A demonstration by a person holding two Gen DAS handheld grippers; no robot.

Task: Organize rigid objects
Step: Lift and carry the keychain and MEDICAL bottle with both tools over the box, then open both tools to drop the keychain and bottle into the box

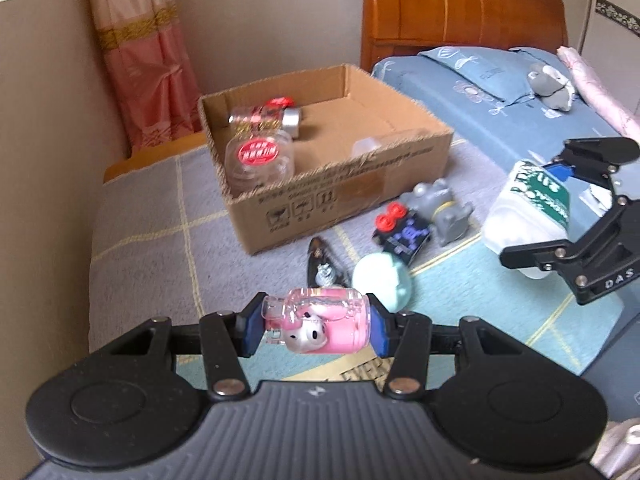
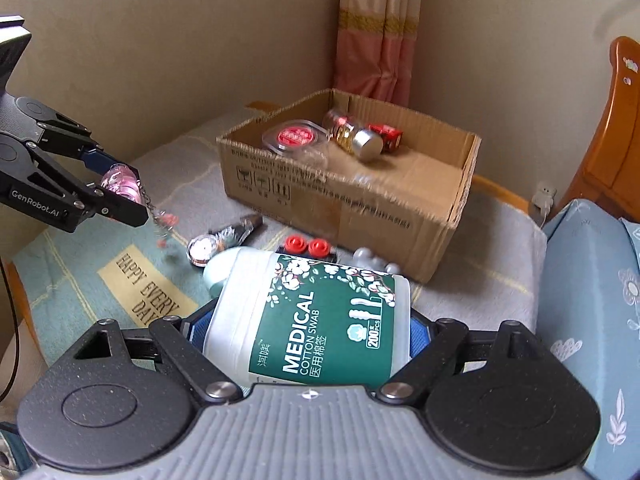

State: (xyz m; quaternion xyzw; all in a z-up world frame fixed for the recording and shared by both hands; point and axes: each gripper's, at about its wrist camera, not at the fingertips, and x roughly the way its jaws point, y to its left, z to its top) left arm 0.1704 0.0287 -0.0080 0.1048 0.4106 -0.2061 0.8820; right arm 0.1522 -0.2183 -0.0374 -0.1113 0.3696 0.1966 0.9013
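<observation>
My left gripper (image 1: pixel 316 326) is shut on a clear pink toy bottle (image 1: pixel 316 322) with a cartoon figure, held above the bed; it also shows in the right wrist view (image 2: pixel 122 182) with a bead chain hanging. My right gripper (image 2: pixel 304 332) is shut on a white cotton swab jar (image 2: pixel 316 320) with a green label, also seen in the left wrist view (image 1: pixel 528 208). An open cardboard box (image 1: pixel 352 196) sits ahead and holds a clear jar with a red lid (image 1: pixel 258 156), a glass jar with a silver cap (image 1: pixel 268 118) and a red item.
On the blanket lie a grey figurine (image 1: pixel 444 210), a black block with red knobs (image 1: pixel 400 232), a pale green egg shape (image 1: pixel 382 280) and a dark watch-like item (image 1: pixel 322 268). A wooden headboard (image 1: pixel 460 8), blue pillows and a curtain stand behind. A wall lies left.
</observation>
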